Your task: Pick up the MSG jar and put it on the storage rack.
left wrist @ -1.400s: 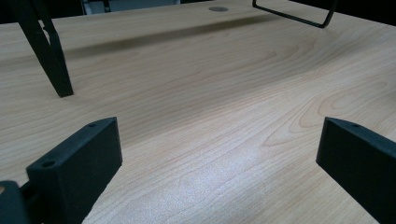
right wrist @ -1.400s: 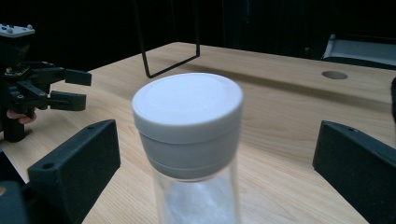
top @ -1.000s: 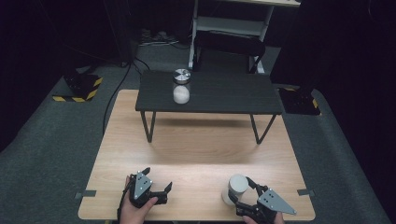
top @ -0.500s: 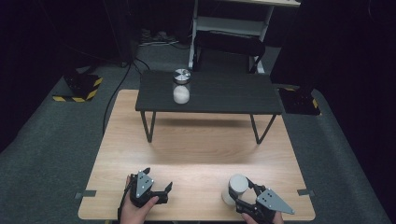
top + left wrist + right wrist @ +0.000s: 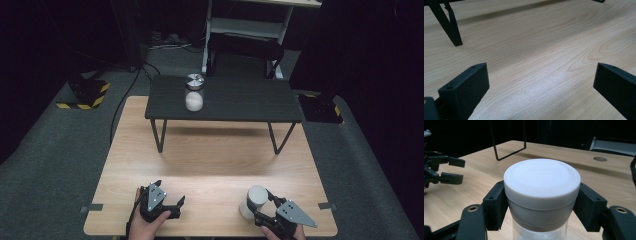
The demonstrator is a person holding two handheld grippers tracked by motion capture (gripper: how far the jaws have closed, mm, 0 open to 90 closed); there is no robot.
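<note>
A clear jar with a white lid (image 5: 257, 194) stands on the wooden table (image 5: 215, 150) near its front right corner. My right gripper (image 5: 258, 205) is shut on it. In the right gripper view the two black jaws press the sides of the white-lidded jar (image 5: 541, 177) just under the lid, where the right gripper (image 5: 542, 206) holds it upright. My left gripper (image 5: 170, 195) rests near the front left, open. In the left gripper view the left gripper (image 5: 541, 82) has its jaws wide apart over bare wood.
A low black table (image 5: 225, 102) stands across the far half of the wooden table, with a silver-lidded jar (image 5: 194, 92) of white powder on its left part. One of its thin legs (image 5: 449, 25) is ahead of my left gripper. The left gripper (image 5: 446, 170) shows far left in the right gripper view.
</note>
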